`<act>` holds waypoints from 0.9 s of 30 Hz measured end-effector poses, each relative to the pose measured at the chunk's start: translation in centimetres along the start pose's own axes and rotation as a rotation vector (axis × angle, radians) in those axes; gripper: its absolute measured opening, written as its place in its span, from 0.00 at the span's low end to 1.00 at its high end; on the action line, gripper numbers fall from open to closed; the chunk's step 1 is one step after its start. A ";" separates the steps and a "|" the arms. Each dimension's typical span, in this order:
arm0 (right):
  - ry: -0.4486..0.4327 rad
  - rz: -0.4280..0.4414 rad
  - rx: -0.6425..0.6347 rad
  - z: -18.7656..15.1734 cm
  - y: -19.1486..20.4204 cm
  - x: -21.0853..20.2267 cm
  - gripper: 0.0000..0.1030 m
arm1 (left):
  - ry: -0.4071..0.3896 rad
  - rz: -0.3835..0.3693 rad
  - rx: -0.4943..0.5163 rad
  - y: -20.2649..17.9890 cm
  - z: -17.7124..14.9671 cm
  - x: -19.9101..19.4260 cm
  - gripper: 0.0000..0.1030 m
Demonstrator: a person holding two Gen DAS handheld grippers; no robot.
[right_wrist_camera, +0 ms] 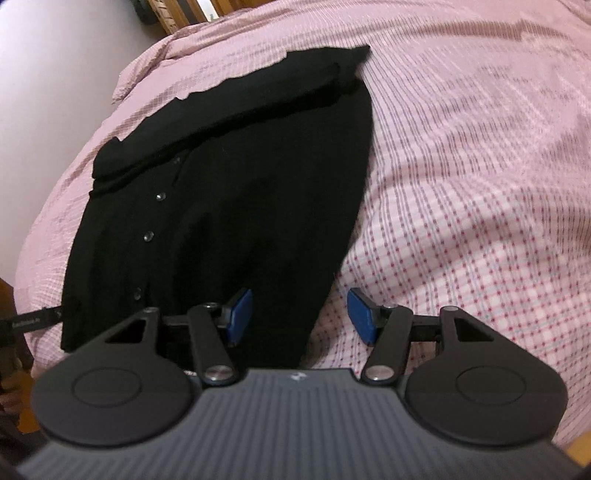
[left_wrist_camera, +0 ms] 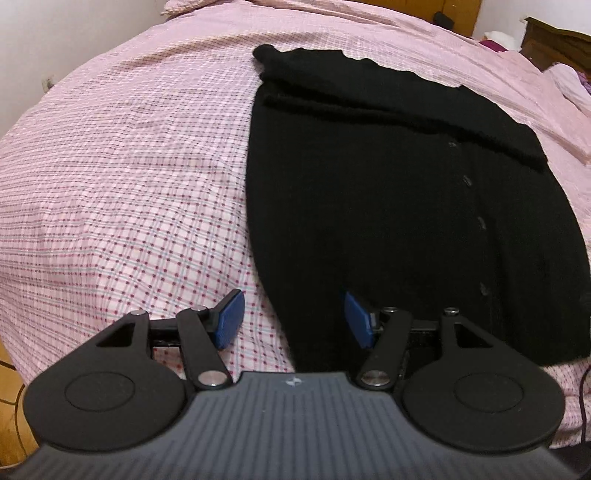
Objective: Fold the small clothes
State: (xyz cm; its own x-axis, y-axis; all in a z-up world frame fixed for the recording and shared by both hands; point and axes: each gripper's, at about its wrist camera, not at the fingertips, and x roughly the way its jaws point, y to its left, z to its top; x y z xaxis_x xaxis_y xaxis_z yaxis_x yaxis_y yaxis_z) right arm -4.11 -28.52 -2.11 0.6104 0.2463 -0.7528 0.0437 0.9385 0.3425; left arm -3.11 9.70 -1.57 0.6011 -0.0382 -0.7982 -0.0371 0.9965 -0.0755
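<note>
A black knit cardigan [left_wrist_camera: 388, 206] with a row of small buttons lies flat on the pink checked bedsheet [left_wrist_camera: 129, 177], its sleeves folded across the far part. My left gripper [left_wrist_camera: 293, 319] is open and empty, above the cardigan's near left corner; the garment's left edge runs between the blue pads [left_wrist_camera: 229, 320]. In the right wrist view the cardigan [right_wrist_camera: 240, 192] lies left of centre. My right gripper [right_wrist_camera: 300, 317] is open and empty above its near right corner, the edge passing between its blue pads [right_wrist_camera: 361, 318].
The bedsheet [right_wrist_camera: 480, 184] spreads wide on both sides of the garment. A wooden headboard [left_wrist_camera: 454, 13] and dark wooden furniture [left_wrist_camera: 557, 40] stand beyond the bed. A black strap [right_wrist_camera: 33, 321] shows at the left edge of the right wrist view.
</note>
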 end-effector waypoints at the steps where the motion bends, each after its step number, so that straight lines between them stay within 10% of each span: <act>1: 0.008 0.003 0.004 -0.1 0.0 0.1 0.57 | 0.008 -0.018 -0.001 0.0 -0.2 0.1 0.64; 9: 0.061 0.073 0.042 -0.5 -0.1 1.5 0.59 | 0.023 -0.093 0.015 -0.3 -1.0 1.5 0.61; 17: 0.109 0.140 0.067 -0.6 0.2 3.0 0.56 | 0.037 -0.118 0.003 -0.1 -1.3 1.7 0.33; 21: 0.126 0.135 0.085 -0.7 -0.3 3.3 0.26 | 0.044 -0.121 -0.006 0.1 -1.5 1.8 0.33; 27: 0.139 0.146 0.089 -1.0 -1.1 3.0 0.23 | 0.068 -0.142 -0.025 0.8 -0.9 2.7 0.35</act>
State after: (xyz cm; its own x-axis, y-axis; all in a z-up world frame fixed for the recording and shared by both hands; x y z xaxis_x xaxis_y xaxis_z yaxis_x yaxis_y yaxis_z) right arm -3.08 -28.57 -5.34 0.5010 0.4144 -0.7598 0.0366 0.8670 0.4970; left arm -2.26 10.32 -4.37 0.5463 -0.1843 -0.8170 0.0240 0.9785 -0.2047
